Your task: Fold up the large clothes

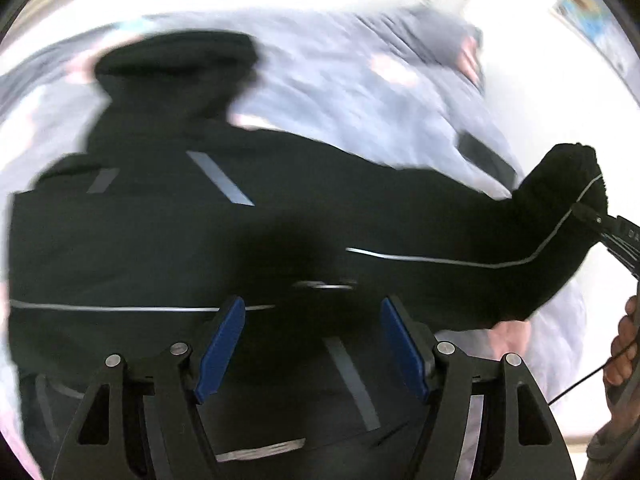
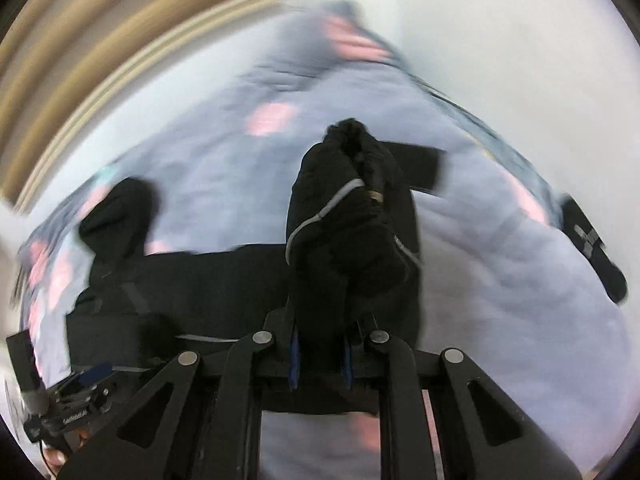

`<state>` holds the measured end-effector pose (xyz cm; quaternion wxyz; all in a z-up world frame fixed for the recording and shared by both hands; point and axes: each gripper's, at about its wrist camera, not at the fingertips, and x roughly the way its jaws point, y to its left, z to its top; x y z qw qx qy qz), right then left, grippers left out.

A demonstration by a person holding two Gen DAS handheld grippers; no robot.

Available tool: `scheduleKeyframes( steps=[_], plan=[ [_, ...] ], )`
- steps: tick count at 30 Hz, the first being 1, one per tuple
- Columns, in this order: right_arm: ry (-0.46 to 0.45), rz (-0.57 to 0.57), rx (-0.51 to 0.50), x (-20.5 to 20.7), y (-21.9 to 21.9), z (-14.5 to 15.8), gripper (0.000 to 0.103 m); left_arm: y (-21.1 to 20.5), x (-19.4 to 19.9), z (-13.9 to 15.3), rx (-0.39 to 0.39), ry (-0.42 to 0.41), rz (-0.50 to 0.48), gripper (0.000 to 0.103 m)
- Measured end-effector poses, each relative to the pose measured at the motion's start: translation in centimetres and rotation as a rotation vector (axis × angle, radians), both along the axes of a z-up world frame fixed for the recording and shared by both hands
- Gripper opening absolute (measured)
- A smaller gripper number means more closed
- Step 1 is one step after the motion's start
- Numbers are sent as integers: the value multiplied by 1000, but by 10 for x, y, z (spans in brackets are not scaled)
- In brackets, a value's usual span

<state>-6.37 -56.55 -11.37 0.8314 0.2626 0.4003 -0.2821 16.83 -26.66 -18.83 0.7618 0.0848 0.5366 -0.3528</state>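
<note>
You are gripping the jacket sleeve in your right claw; left claw gaping wide, at six o'clock. Folding is barely beginning.

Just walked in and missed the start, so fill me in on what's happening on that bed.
A person with a handheld gripper in each hand is folding a black jacket spread on a pale blue quilt. The right gripper has its jaws shut on a bunched sleeve and holds it lifted off the quilt. The left gripper hovers over the jacket's body with jaws open, holding nothing.
</note>
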Motion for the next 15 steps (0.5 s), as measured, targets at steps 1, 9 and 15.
scheduleKeyframes(
  steps=[1, 9, 15],
  plan=[
    [1, 31, -19, 13, 16, 5, 19, 15, 10, 7, 0, -18, 24, 72],
    [51, 374, -106, 158, 180, 10, 19, 150, 59, 26, 15, -111, 235, 72],
    [68, 576, -104, 245, 288, -17, 19, 220, 91, 4, 48, -108, 362, 72]
  ],
)
